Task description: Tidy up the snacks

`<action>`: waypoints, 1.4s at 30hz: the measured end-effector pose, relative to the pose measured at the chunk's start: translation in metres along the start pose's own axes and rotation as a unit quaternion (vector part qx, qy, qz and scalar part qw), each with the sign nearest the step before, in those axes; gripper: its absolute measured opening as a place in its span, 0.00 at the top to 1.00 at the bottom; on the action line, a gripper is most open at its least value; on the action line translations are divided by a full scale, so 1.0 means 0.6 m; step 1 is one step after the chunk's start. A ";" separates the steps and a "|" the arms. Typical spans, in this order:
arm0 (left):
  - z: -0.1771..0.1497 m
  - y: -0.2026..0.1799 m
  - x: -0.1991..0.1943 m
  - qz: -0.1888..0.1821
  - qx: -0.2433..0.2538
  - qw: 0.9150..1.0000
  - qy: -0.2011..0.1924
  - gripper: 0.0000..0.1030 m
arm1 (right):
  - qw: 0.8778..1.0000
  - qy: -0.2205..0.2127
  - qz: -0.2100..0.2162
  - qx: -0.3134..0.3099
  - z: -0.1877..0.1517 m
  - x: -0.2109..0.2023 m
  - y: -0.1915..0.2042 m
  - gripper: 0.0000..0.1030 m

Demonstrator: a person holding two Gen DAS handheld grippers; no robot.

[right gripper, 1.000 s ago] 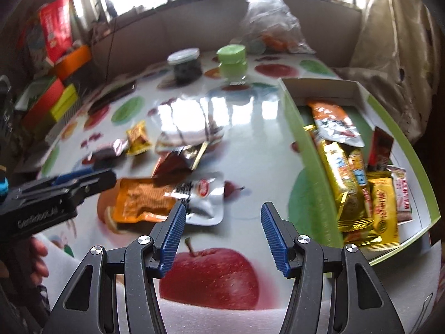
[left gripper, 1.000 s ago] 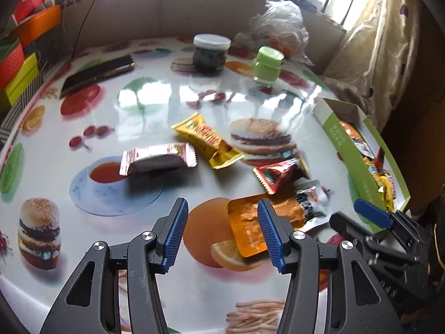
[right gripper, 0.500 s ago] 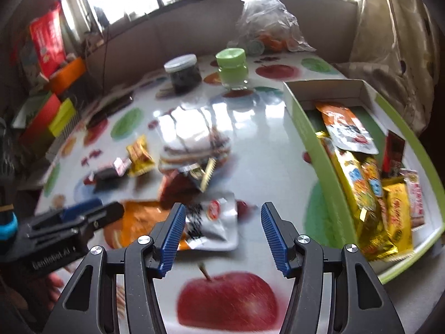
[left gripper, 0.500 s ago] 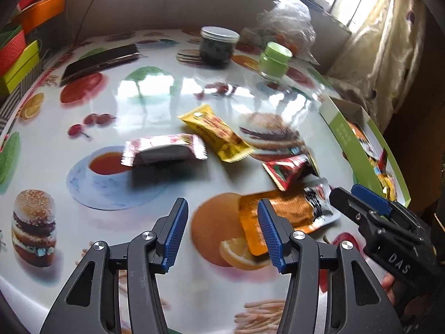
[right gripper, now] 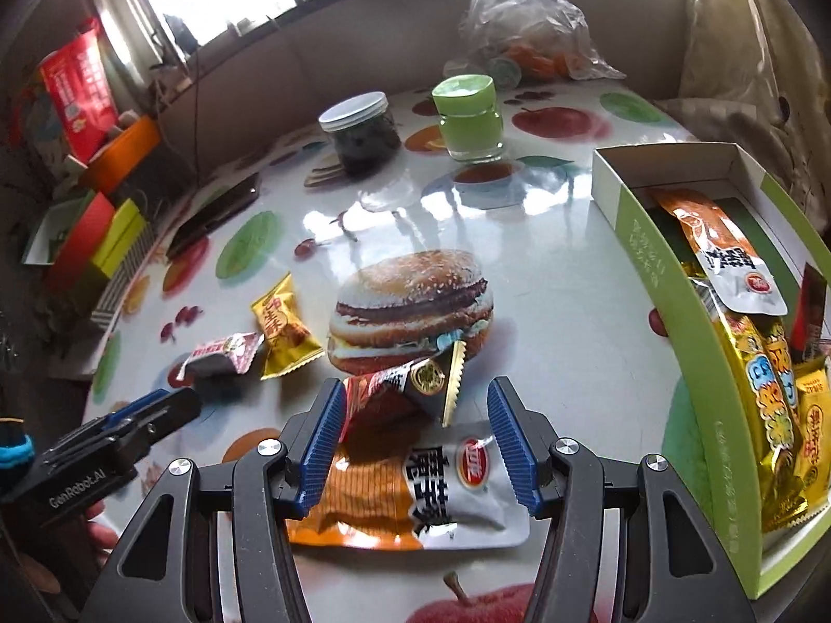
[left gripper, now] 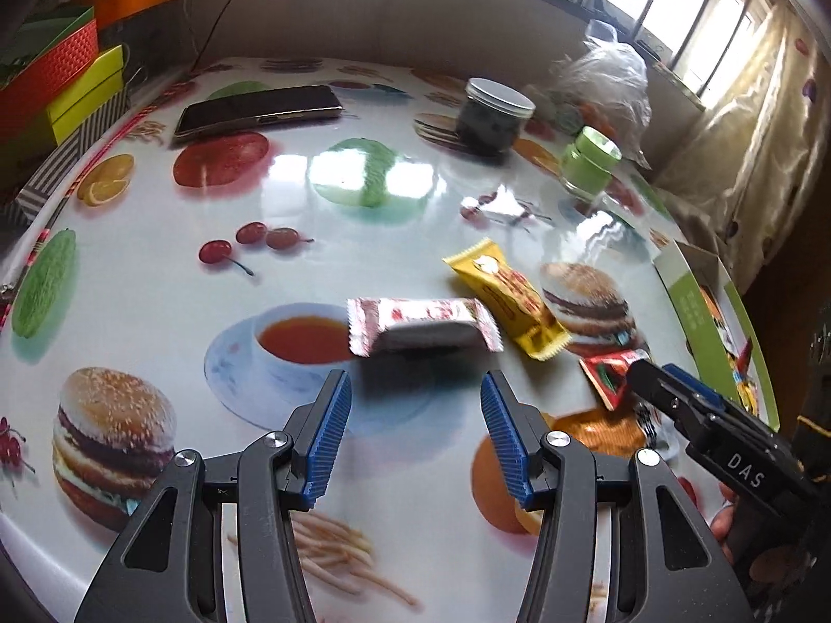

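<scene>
1. Nearest the right claw (right gripper: 415, 446), whose jaws are spread and hold nothing, lies the orange-and-silver pouch (right gripper: 410, 493), flat on the bench (right gripper: 561, 311) and partly between the blue pads.
2. Just past it, the red-and-black packet (right gripper: 410, 389) sits tented, its corner touching or overlapping the pouch.
3. The left claw (left gripper: 415, 431) is likewise spread and empty, hovering just short of the pink-and-white wrapped bar (left gripper: 423, 324); the yellow packet (left gripper: 506, 298) lies just beside that bar.
4. To the right, the green box (right gripper: 670, 322) already holds several packets.
5. Judging by this, the step in hand is collecting the loose snacks; four remain out.
6. Next, each claw likely needs to drop low, straddle its flat wrapper, and pinch an edge before carrying it to the box.
</scene>
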State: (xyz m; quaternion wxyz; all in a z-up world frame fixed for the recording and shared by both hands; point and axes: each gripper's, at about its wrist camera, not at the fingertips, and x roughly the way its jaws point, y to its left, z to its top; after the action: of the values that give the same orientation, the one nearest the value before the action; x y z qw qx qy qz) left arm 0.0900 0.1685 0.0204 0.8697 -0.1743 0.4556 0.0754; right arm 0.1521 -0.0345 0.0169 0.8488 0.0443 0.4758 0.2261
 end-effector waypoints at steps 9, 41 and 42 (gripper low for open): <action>0.028 0.019 0.028 -0.016 -0.044 0.999 0.014 0.48 | 1.000 0.003 -0.015 0.000 0.008 0.020 0.005 0.47; 0.068 -0.032 0.078 0.056 0.004 0.998 0.027 0.48 | 1.000 -0.013 0.003 0.020 0.007 0.013 -0.006 0.75; 0.067 -0.035 0.078 0.057 0.007 0.998 0.027 0.48 | 1.000 -0.013 0.003 0.019 0.007 0.012 -0.006 0.75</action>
State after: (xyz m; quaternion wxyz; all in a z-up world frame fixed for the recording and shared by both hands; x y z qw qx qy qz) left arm 0.1536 0.1627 0.0079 0.8526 -0.1438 0.4887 0.1166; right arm 0.1598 -0.0340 0.0126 0.8533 0.0647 0.4689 0.2185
